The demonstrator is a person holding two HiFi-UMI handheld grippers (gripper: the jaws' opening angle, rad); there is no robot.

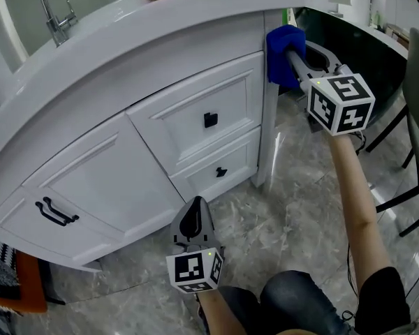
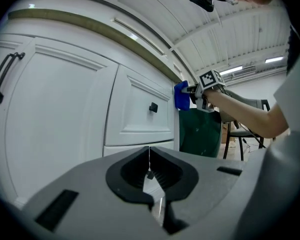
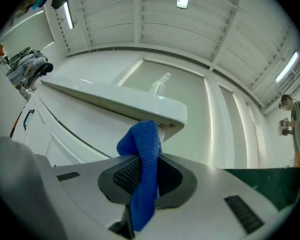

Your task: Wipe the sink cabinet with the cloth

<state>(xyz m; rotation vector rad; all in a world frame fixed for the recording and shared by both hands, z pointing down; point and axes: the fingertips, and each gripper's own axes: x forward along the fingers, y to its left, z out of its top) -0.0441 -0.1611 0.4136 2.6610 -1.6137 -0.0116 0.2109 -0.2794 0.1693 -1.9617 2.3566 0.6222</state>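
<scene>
In the head view, the right gripper (image 1: 298,65) is stretched out to the right-hand corner of the white sink cabinet (image 1: 126,166), with a blue cloth (image 1: 281,51) bunched at its tip and set against the corner post just under the edge of the countertop (image 1: 126,40). The left gripper (image 1: 193,220) hangs low over the marbled floor (image 1: 293,201), in front of the two drawers and apart from them; the upper drawer has a small black knob (image 1: 210,120). To the left of the drawers is a door with a black handle (image 1: 56,213), and a chrome tap (image 1: 56,16) stands on the countertop. In the left gripper view, the left gripper (image 2: 149,166) has its jaws closed together with nothing between them. It points along the cabinet front, where the cloth (image 2: 181,95) shows as a blue patch at the far corner, held there by the right gripper (image 2: 195,91). A chair (image 2: 240,129) stands beyond. In the right gripper view, the right gripper (image 3: 145,171) is clamped on the cloth (image 3: 144,169), which runs up between the jaws and folds over at the top, just below the overhanging rim of the countertop (image 3: 125,104).
</scene>
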